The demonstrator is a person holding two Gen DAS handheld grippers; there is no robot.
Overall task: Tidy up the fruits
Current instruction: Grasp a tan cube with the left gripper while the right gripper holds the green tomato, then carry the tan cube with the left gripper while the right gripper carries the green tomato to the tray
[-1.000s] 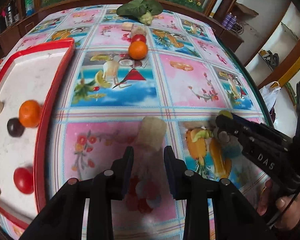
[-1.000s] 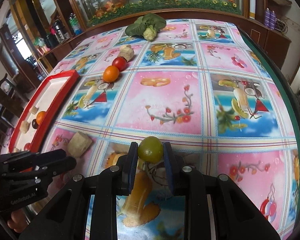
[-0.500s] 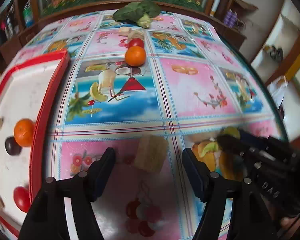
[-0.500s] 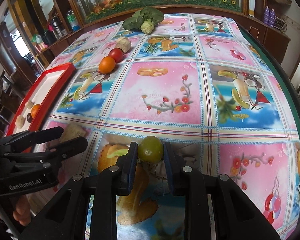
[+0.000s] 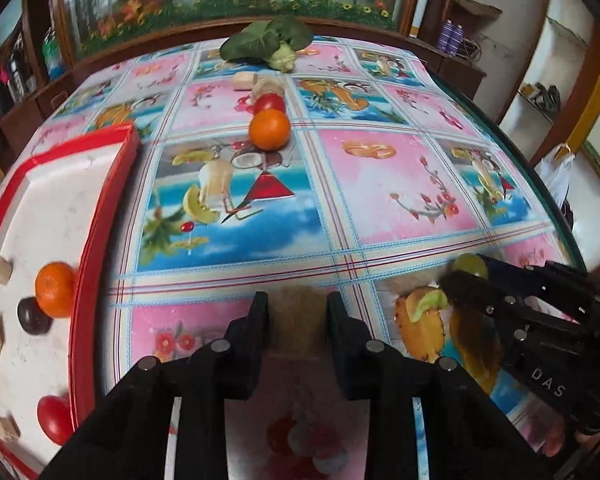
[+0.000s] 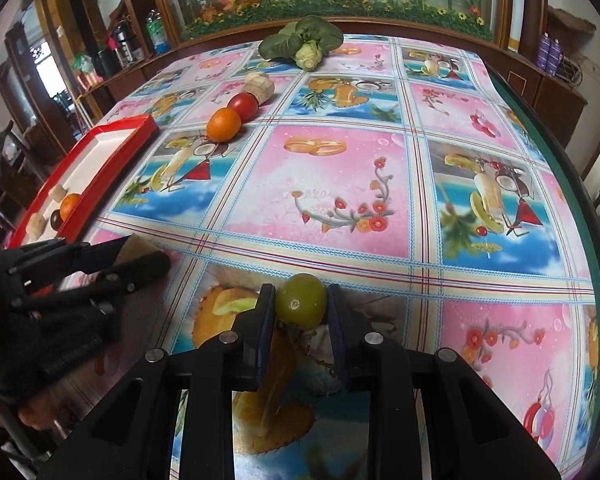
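Note:
A tan block point(image 5: 297, 320) stands on the fruit-print tablecloth between the fingers of my left gripper point(image 5: 297, 304). Its jaws are closing and both pads touch the block's sides. My right gripper point(image 6: 301, 300) is shut on a green round fruit point(image 6: 301, 306), low over the cloth. In the left wrist view the right gripper point(image 5: 464, 272) lies just right of the block, with the green fruit point(image 5: 470, 265) at its tip. The red tray point(image 5: 112, 184) on the left holds an orange point(image 5: 54, 288), a dark plum point(image 5: 34, 315), a tomato point(image 5: 54, 418) and tan blocks point(image 5: 0, 270).
Farther back on the table an orange point(image 5: 269, 129), a tomato point(image 5: 269, 103) and a tan chunk point(image 5: 268, 86) lie in a row, with a leafy green vegetable point(image 5: 268, 42) behind them. The table's green edge point(image 6: 560, 168) runs along the right. Wooden cabinets surround it.
My left gripper opened wide around the tan block, then closed in on its sides. The right gripper kept the green fruit and stayed in place.

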